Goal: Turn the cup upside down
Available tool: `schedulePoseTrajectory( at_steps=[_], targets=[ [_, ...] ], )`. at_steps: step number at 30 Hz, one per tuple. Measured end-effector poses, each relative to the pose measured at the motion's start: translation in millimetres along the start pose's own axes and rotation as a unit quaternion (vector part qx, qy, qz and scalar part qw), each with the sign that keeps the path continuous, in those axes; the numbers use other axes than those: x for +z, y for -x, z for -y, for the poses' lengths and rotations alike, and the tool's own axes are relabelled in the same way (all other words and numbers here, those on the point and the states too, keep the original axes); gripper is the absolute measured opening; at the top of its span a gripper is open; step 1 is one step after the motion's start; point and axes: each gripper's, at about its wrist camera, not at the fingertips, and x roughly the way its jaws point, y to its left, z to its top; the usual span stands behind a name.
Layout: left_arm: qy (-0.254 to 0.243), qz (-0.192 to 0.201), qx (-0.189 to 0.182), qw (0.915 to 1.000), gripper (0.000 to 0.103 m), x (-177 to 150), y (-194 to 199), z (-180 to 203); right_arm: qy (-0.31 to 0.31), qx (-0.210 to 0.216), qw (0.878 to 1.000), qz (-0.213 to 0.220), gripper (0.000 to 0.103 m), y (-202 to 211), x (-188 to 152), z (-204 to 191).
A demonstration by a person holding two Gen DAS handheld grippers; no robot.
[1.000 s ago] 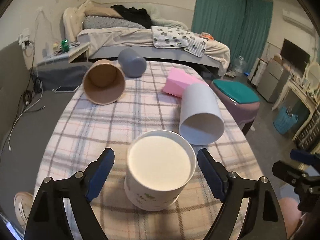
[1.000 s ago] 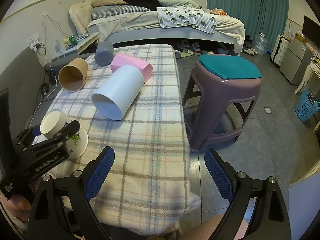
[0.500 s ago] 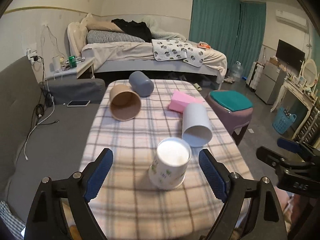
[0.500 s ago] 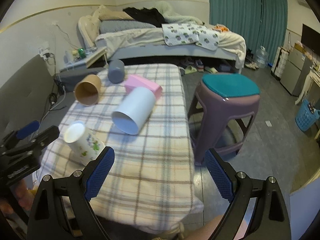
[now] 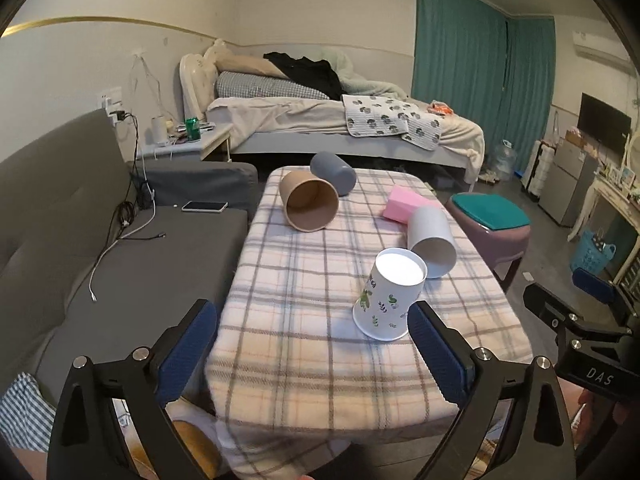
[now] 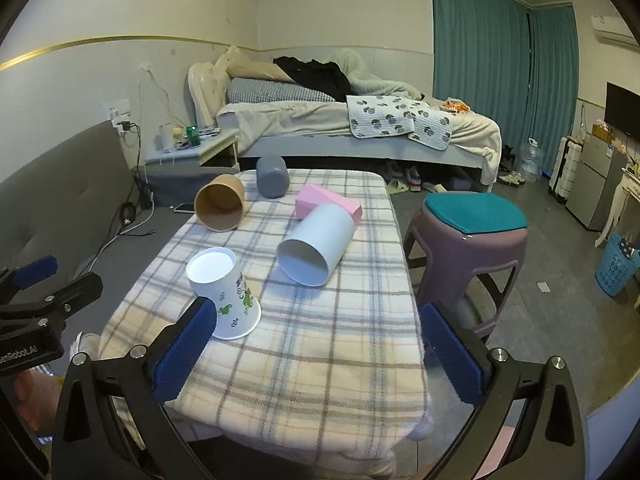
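The cup [image 5: 390, 300] stands rim-down on the table [image 5: 304, 344], white base up (green leaf print on its side), just ahead of the left gripper [image 5: 312, 344] by its right finger. Both the left and right gripper [image 6: 320, 348] hover with fingers spread, empty

Cream walls [image 5: 100, 52], gold stripe [image 5: 100, 21]. Teal curtains [image 6: 492, 80] on far wall. Unmade bed [image 6: 320, 120] behind, nightstand [image 5: 188, 144] at its head. Grey sofa [image 5: 80, 220] left of table, phone [image 5: 205, 206] on it. Purple stool [image 6: 468, 240], teal seat, right of table. Grey floor [image 6: 560, 272]. TV [image 5: 604, 128] and blue basket [image 6: 616, 268] far right. Dim light.
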Motion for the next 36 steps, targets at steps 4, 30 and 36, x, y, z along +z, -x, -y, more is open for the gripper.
schedulePoseTrajectory(
  at_steps=[4, 30, 36],
  targets=[
    [0.012, 0.0, 0.005, 0.9999, 0.099, -5.3, -6.5, -7.1, -0.005, -0.006, 1.0, 0.01, 0.103, -0.4, -5.6, -0.1],
    [-0.005, 0.008, 0.005, 0.9999, 0.099, -12.3, -13.1, 2.9, -0.016, 0.003, 1.0, 0.004, 0.103, -10.5, -15.0, -0.3],
    [-0.005, 0.007, 0.004, 1.0, 0.099, -12.4, -13.2, 2.7, -0.016, 0.004, 1.0, 0.005, 0.103, -10.5, -15.2, -0.4]
  ],
)
